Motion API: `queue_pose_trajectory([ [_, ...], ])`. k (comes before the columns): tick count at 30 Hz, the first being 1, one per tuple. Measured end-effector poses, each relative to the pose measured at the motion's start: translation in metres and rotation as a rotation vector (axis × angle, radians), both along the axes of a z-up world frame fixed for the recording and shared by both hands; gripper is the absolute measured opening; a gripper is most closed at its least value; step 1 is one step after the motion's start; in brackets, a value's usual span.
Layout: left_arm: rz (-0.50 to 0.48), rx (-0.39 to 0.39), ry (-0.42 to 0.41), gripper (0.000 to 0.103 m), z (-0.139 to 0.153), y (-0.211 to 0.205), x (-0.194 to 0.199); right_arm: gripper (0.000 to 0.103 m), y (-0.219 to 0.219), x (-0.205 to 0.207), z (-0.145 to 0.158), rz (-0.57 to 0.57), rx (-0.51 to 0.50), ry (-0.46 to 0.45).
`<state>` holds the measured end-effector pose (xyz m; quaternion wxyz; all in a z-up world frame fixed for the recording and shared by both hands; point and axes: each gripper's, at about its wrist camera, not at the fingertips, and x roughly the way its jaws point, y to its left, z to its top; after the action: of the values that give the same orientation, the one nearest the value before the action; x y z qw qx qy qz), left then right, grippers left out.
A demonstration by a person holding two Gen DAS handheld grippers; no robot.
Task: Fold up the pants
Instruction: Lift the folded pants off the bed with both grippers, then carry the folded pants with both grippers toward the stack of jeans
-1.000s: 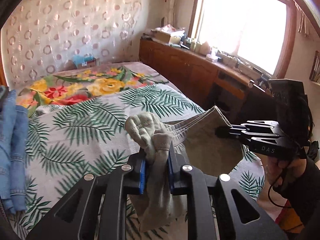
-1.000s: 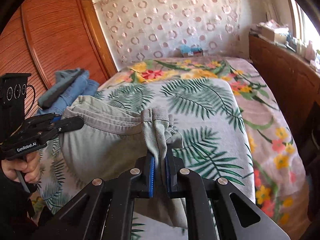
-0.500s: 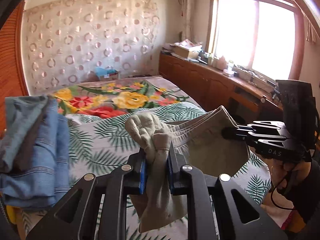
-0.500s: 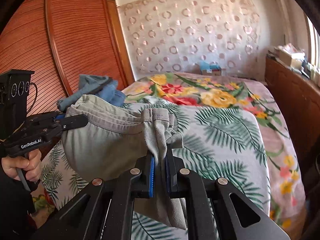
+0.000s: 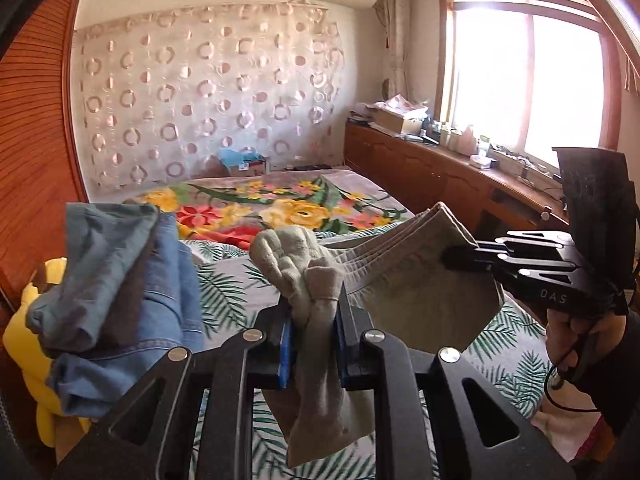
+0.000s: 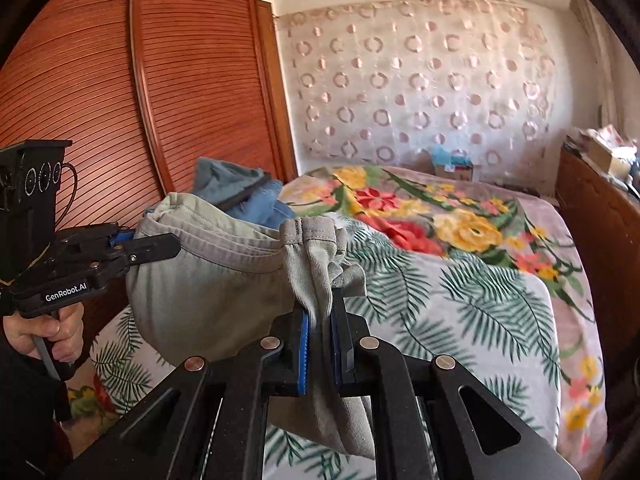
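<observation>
Both grippers are up off the bed (image 6: 472,304), and the grey pants (image 6: 208,280) hang between them, folded into a thick bundle. The left gripper (image 5: 312,332) has its jaws clamped on a bunched wad of that cloth: fabric bulges up above the blue pads (image 5: 286,344) and a tail of it droops below them. Across from those jaws, to their right, the right gripper (image 5: 460,258) pinches the far corner of the layered bundle, with a hand (image 5: 580,332) round its grip.

From the right wrist view it is the same story mirrored: the right gripper (image 6: 320,344) has its jaws closed on a seamed edge of the pants, cloth standing up above them and hanging down beneath. Out to the left of those jaws, the left gripper (image 6: 156,248) bites the other end, held by a hand (image 6: 44,328).

The pants sag in a pouch between the two grips, clear of the palm-leaf bedcover. Left of the left jaws, a pile of blue jeans (image 5: 120,300) sits on something yellow (image 5: 28,344), beside the wooden wardrobe (image 6: 120,92).
</observation>
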<state>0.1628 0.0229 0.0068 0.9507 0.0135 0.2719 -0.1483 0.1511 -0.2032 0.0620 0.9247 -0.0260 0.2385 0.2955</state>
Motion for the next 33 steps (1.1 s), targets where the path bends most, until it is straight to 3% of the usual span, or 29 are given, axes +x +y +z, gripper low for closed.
queue_pose_trajectory([
  [6, 0.021, -0.006, -0.020, 0.018, 0.002, 0.016, 0.006, 0.009, 0.022, 0.030, -0.010, 0.021, -0.008, -0.010],
  [14, 0.050, -0.012, -0.074, 0.018, 0.027, 0.044, 0.021, 0.009, 0.047, 0.071, 0.010, 0.071, -0.016, -0.058],
  [24, 0.183, 0.004, -0.097, 0.018, 0.037, 0.114, 0.047, 0.009, 0.093, 0.137, 0.027, 0.173, -0.001, -0.093],
  [33, 0.246, 0.007, -0.119, 0.018, 0.038, 0.141, 0.051, 0.009, 0.122, 0.173, 0.028, 0.206, -0.064, -0.145],
])
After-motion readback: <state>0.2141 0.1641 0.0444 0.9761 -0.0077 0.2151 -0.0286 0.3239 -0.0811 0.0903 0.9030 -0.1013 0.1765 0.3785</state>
